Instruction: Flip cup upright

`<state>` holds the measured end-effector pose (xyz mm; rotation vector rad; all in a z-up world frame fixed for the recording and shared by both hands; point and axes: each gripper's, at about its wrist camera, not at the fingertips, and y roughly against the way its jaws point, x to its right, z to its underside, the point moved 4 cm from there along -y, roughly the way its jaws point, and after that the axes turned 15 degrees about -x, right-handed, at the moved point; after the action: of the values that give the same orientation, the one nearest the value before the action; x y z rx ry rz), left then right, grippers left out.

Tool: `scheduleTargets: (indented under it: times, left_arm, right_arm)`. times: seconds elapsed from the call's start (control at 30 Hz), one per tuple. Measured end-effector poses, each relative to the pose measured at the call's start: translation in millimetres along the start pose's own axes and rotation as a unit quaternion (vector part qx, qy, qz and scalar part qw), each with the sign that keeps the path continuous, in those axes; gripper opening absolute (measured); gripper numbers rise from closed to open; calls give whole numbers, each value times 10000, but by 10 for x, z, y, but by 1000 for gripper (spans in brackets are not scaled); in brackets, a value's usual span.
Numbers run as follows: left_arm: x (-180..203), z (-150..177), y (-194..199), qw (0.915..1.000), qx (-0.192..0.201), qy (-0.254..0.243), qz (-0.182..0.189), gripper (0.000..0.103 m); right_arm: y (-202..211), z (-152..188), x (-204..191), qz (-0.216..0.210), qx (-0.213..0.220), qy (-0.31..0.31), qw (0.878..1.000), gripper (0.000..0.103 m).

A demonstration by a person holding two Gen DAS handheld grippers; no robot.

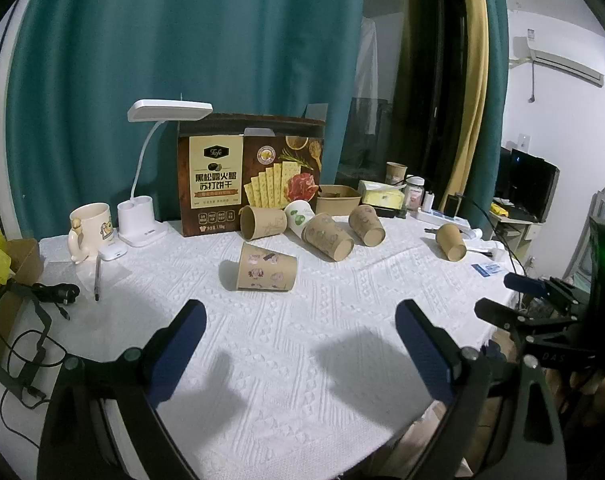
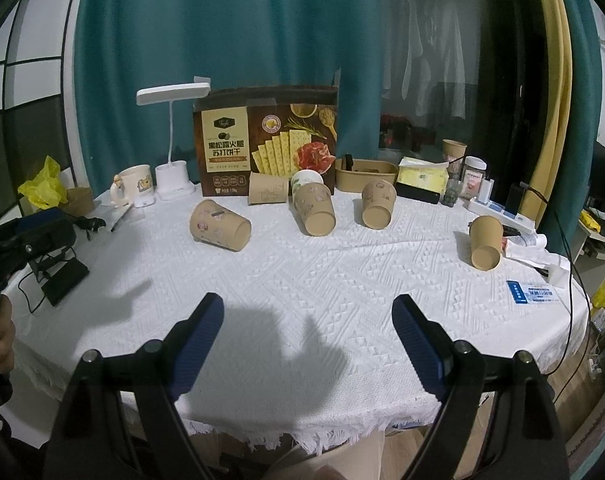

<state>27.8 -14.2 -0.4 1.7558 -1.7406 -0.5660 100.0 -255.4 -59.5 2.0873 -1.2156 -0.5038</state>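
A white embossed tablecloth (image 2: 302, 280) covers the desk, with teal curtains (image 1: 182, 40) hanging behind it and a wall air conditioner (image 1: 558, 62) showing at 2 o'clock in the left wrist view only. Six paper cups lie on their sides across the cloth. The nearest brown cup (image 1: 267, 267) rests alone toward 12 o'clock from the left gripper (image 1: 300, 316); the far-right cup (image 2: 485, 242) lies at 1 o'clock from the right gripper (image 2: 307, 310). Behind the cups stands a cracker box (image 2: 266, 140), flanked at 10 o'clock by a white desk lamp (image 2: 173, 140) and a ceramic mug (image 1: 89, 229). Cables (image 1: 30, 344) trail along the left edge. Both grippers hover over bare cloth with jaws spread wide, gripping nothing. The right wrist view alone shows the cloth's fringed near edge (image 2: 302, 436) and a blue card (image 2: 536, 293).
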Motion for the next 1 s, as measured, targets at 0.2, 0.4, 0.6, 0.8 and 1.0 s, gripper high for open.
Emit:
scheduleTargets:
  times: [0.2, 0.4, 0.6, 0.8, 1.0]
  left_arm:
    - [-2, -12, 10, 10000, -4, 9, 13, 96]
    - [-4, 7, 9, 10000, 10, 5, 10, 96]
    - [0, 10, 10, 10000, 15, 1, 13, 96]
    - [-7, 20, 9, 10000, 26, 6, 14, 96]
    - [-9, 19, 9, 10000, 20, 7, 20, 96]
  right_arm:
    - [4, -7, -4, 4, 9, 28, 10000, 84]
    - [5, 1, -7, 14, 20, 22, 10000, 84]
    - [3, 4, -8, 11, 7, 34, 10000, 84]
    - [11, -1, -11, 13, 20, 34, 10000, 84]
    - [9, -8, -11, 16, 12, 37, 10000, 84]
